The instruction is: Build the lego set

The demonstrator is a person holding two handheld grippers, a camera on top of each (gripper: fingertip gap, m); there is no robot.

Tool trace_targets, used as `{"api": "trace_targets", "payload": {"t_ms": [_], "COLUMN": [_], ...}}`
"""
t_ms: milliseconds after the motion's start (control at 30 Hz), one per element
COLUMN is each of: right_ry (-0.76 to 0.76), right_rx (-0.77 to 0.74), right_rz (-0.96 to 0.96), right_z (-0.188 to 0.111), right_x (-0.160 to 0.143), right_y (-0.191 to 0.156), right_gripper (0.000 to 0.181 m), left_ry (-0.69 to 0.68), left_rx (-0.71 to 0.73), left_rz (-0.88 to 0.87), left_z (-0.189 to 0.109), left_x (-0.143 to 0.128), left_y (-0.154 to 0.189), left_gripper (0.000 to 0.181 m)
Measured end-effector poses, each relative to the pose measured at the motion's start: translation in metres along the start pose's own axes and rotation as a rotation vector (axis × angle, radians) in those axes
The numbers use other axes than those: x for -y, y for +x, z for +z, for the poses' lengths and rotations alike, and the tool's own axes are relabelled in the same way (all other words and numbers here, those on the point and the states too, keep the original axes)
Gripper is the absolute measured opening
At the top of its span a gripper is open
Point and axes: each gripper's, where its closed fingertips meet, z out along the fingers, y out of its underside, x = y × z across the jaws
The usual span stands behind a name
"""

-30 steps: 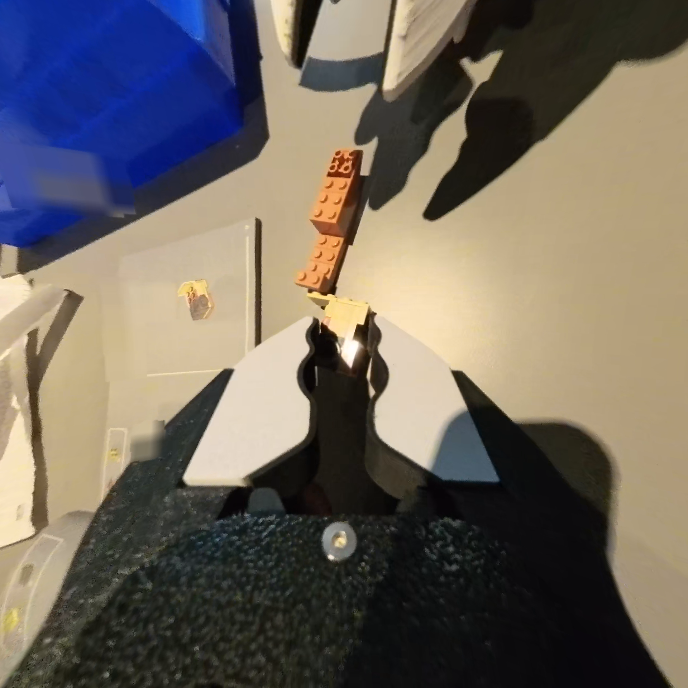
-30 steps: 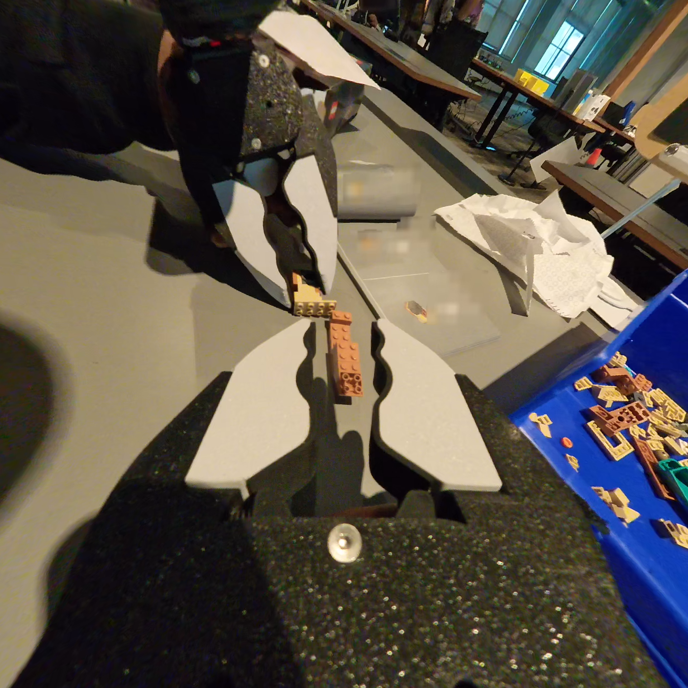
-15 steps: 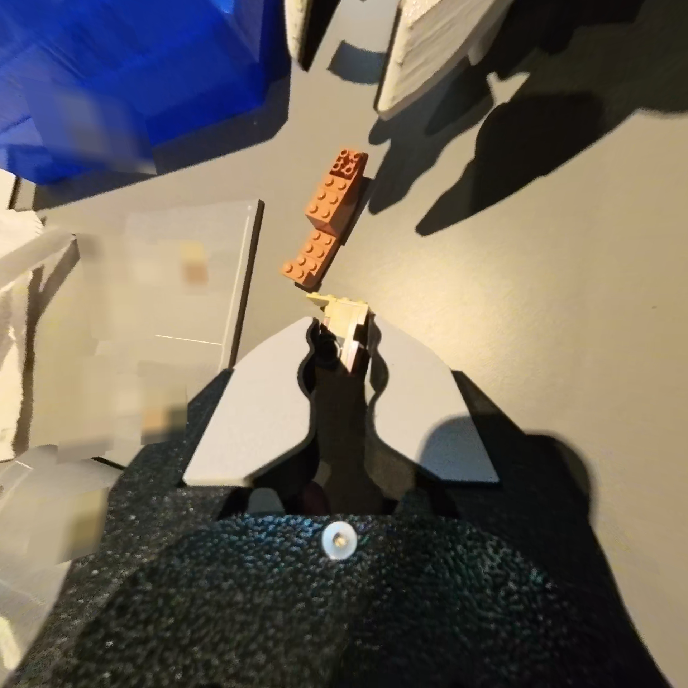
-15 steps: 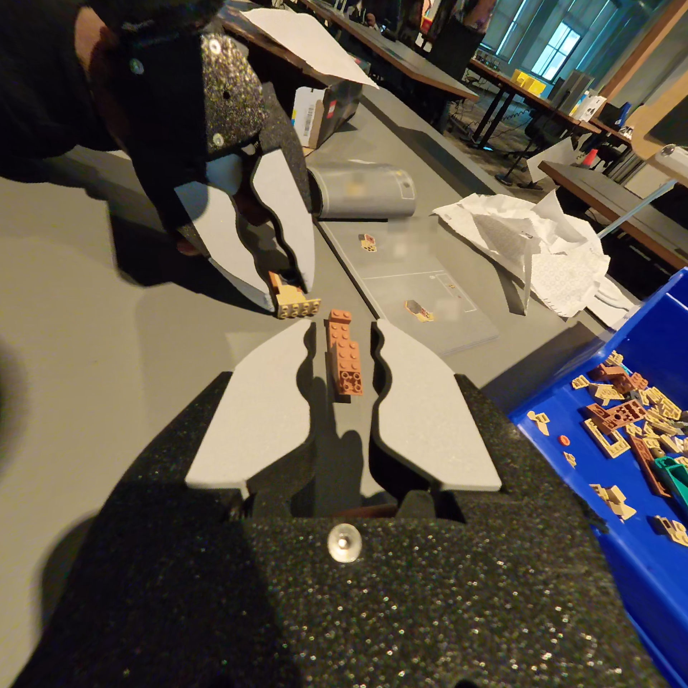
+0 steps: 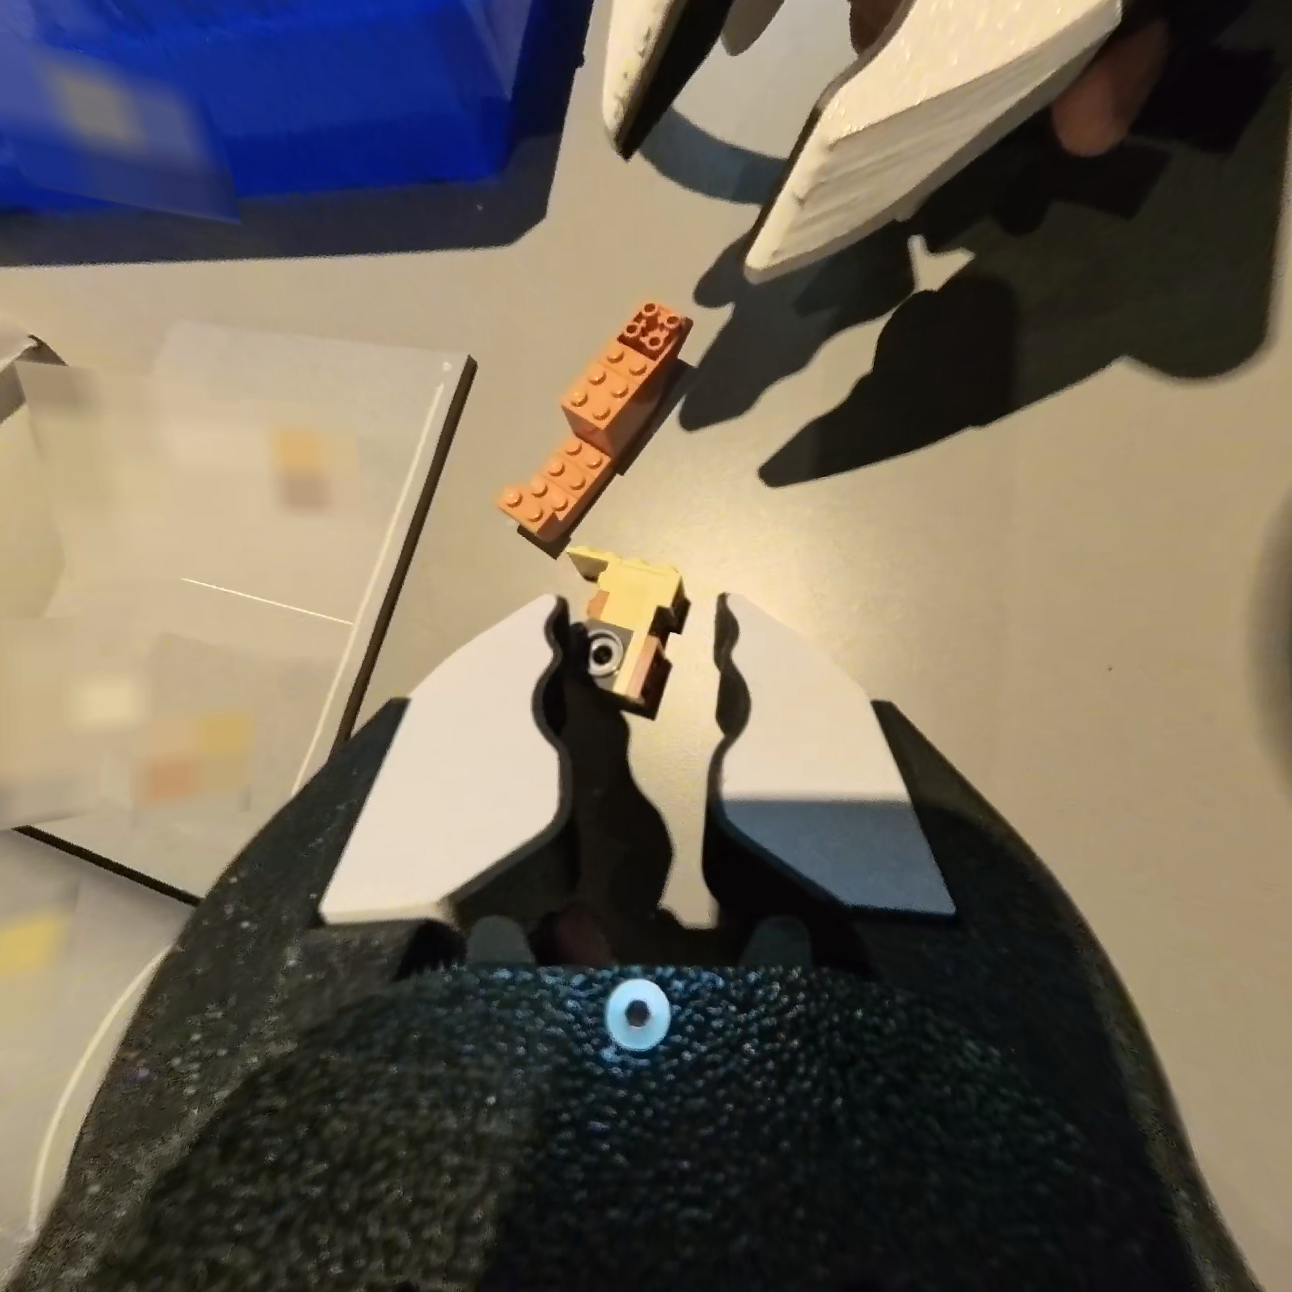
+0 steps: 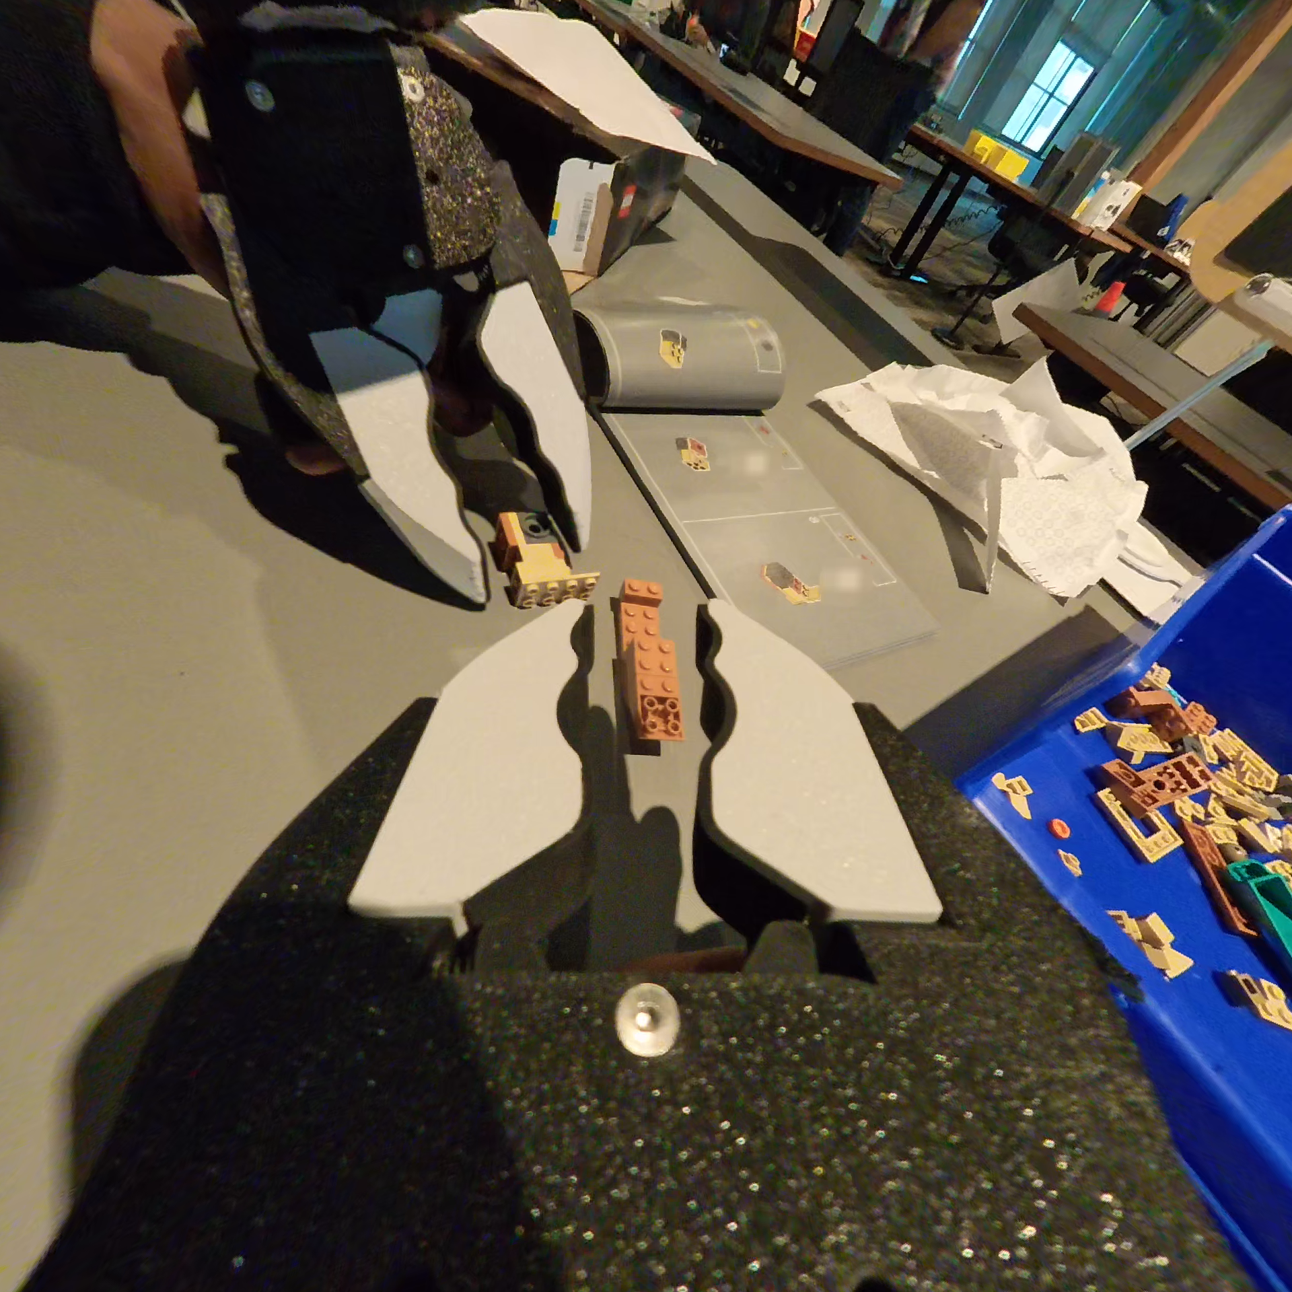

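Left gripper (image 5: pixel 636 608) is parted around the tan piece (image 5: pixel 633 594), gripping nothing; right gripper (image 6: pixel 643 615), also apart and empty, straddles the brown stack (image 6: pixel 650 671)

Grey table (image 6: pixel 175 699) with brown brick assembly (image 6: pixel 649 671), booklet (image 6: pixel 755 545), blue bin (image 6: pixel 1188 1049).

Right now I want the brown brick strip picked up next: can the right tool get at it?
Probably yes. The brown brick strip lies on the table between the open fingers of the right tool, nothing over it; the tan piece sits just beyond.
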Motion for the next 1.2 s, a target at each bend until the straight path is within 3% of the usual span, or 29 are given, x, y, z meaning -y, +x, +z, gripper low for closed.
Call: {"api": "trace_targets", "payload": {"t_ms": [233,333,467,600,733,1200], "right_ry": [0.003,0.005,0.008,0.003,-0.01,-0.071], "right_rx": [0.0,-0.002,-0.004,-0.009,-0.02,0.005], "right_rz": [0.0,-0.001,0.006,0.002,0.001,-0.026], "right_z": [0.0,0.0,-0.001,-0.001,-0.001,0.003], "right_x": [0.001,0.001,0.002,0.0,-0.003,-0.011], "right_y": [0.0,0.0,0.002,0.003,0.006,-0.001], "right_gripper": [0.027,0.027,0.027,0.027,0.027,0.028], "left_ry": [0.139,0.169,0.113,0.094,0.032,-0.027], "left_rx": [-0.004,0.108,0.291,0.322,0.254,0.176], "left_rz": [-0.062,-0.061,0.118,0.32,0.398,0.327], "left_z": [-0.021,-0.031,-0.035,-0.008,0.029,0.053], "left_x": [0.022,0.032,0.046,0.062,0.056,0.048], "left_y": [-0.008,-0.035,-0.077,-0.102,-0.097,-0.083], "left_gripper": [0.048,0.049,0.049,0.051,0.052,0.047]}}
